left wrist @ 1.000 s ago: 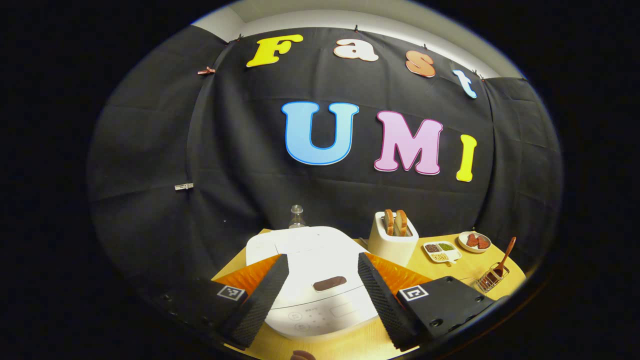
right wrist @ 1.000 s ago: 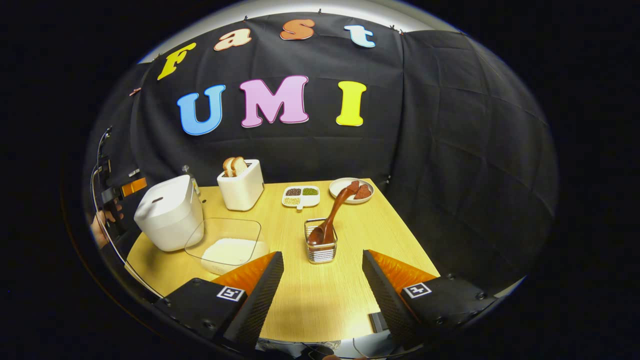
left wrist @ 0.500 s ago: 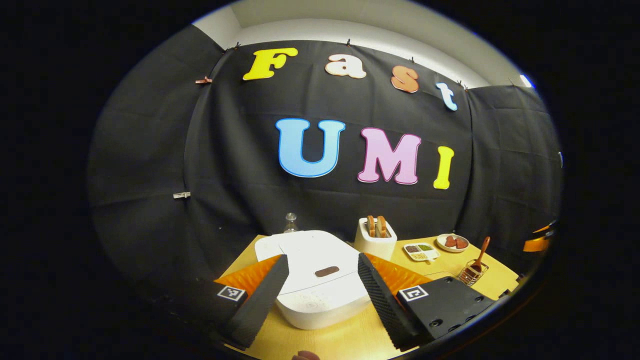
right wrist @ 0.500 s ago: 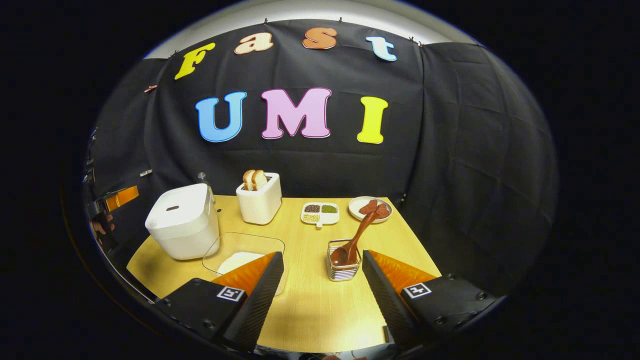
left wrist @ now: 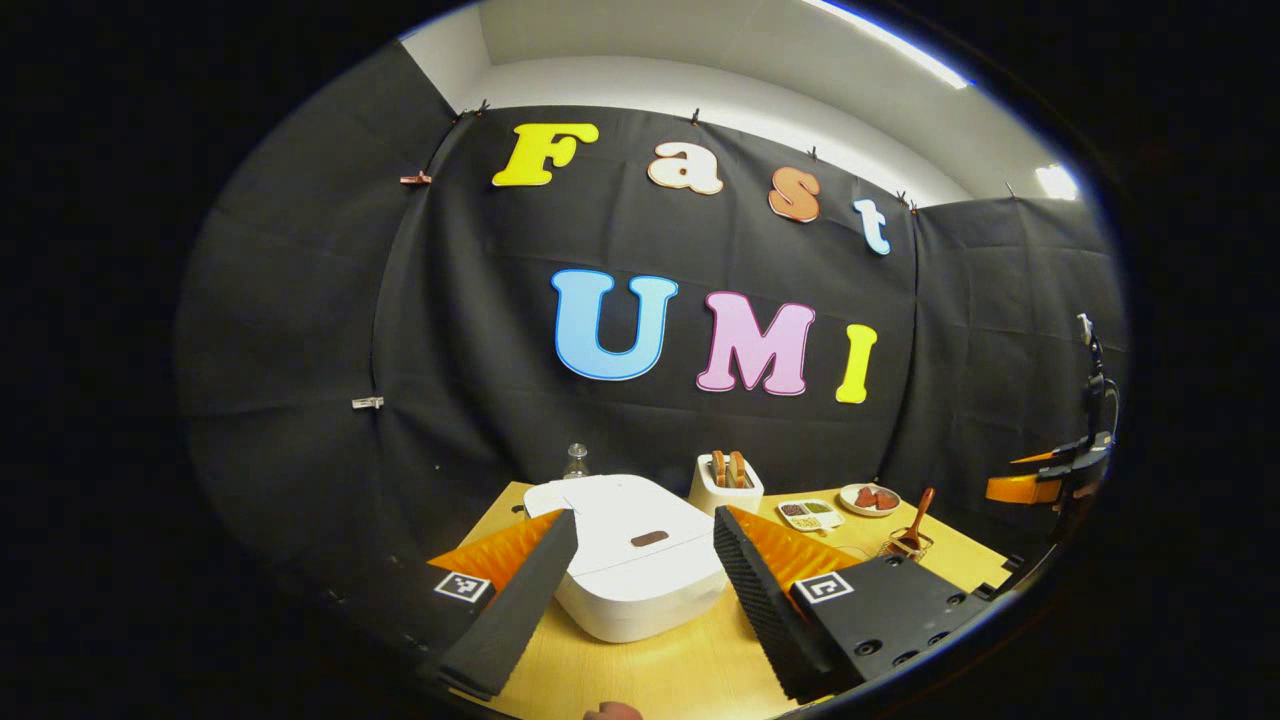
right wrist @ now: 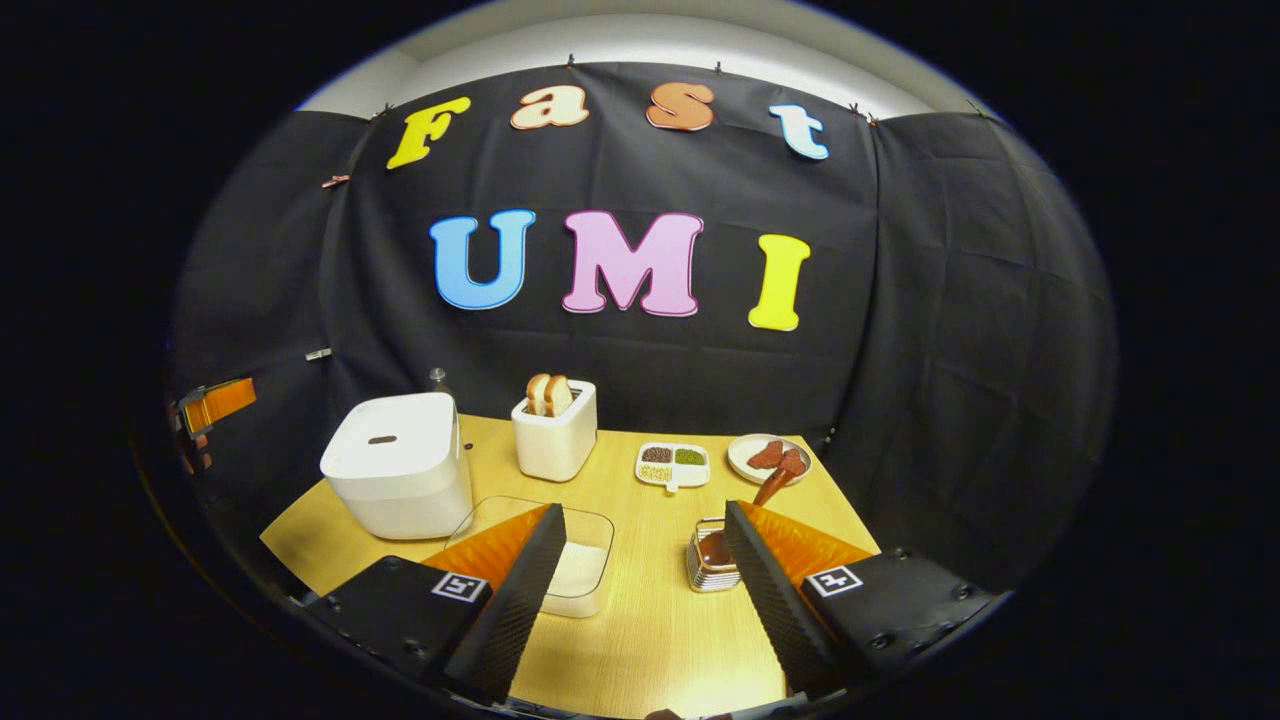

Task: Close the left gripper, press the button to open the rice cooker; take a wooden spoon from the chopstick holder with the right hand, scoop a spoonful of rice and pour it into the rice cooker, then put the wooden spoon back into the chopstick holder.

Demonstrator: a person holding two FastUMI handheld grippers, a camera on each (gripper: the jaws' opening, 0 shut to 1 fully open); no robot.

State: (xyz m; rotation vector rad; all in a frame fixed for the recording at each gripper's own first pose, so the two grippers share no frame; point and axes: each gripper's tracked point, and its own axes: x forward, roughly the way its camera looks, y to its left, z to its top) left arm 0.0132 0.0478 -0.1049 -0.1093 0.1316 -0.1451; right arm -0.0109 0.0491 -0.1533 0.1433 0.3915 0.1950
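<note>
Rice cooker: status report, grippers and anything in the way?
Both grippers open, holding nothing: left gripper, right gripper. Rice cooker lid shut. Wooden spoon in chopstick holder. Nothing blocks the button.

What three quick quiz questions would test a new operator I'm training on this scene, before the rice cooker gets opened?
1. True or false: the rice cooker lid is already open.
2. Multiple choice: where is the wooden spoon? A) in the chopstick holder; B) in the rice container; C) held in the right gripper.
3. Fill in: the left gripper is ____, though the task says to close it before pressing the button.

Key: 1. False, the lid is down. 2. A. 3. Open.
</note>
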